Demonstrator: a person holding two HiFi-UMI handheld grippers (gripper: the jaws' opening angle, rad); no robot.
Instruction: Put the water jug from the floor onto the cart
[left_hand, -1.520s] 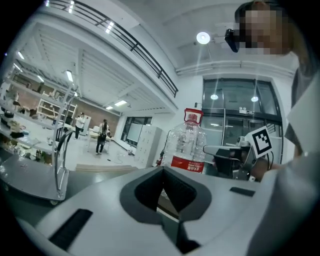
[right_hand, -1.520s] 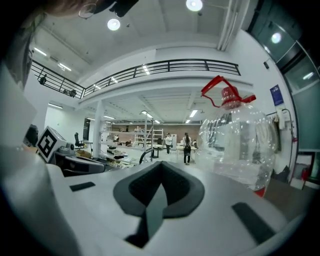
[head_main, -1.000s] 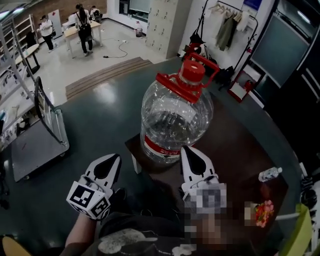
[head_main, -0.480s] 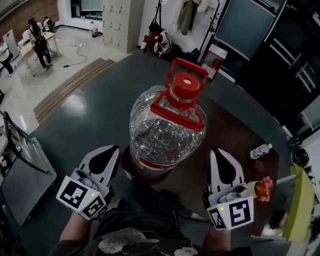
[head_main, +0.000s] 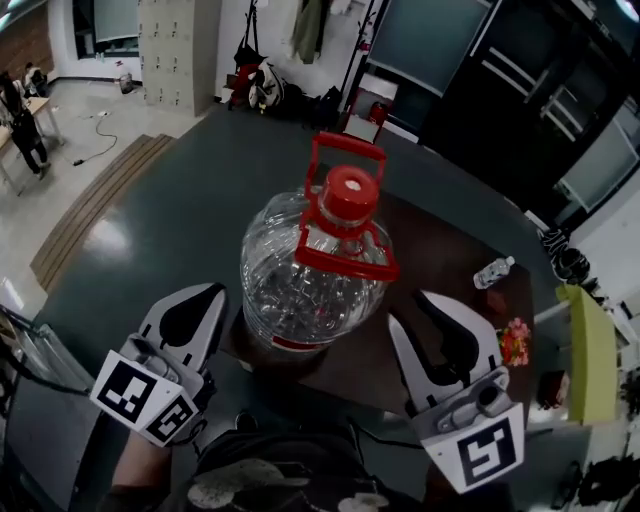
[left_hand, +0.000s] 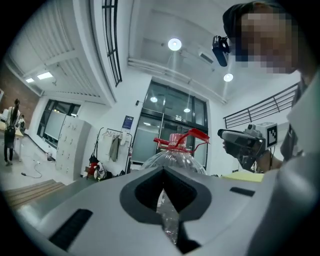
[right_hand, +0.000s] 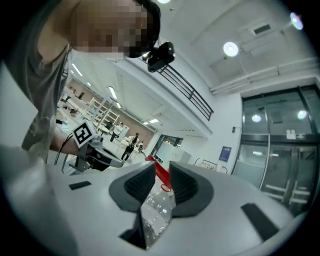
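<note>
While the 2 grippers flank it empty, the water jug (head_main: 315, 270) stands upright on the brown desk's (head_main: 440, 280) near-left corner, probably awaiting a lift by its red handle (head_main: 348, 140). Left gripper (head_main: 208, 295) jaws clenched on nothing. Right gripper (head_main: 408, 312) jaws opening, nothing between. Red label band (head_main: 290, 343) unreadable.

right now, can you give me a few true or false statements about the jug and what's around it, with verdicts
1. The water jug stands upright on the brown surface. True.
2. The jug's cap is blue. False: it is red, like the handle.
3. The left gripper grips the handle. False: it is apart from the jug, at its near left side, jaws together on nothing.
4. A small bottle lies on the brown surface to the jug's right. True.
</note>
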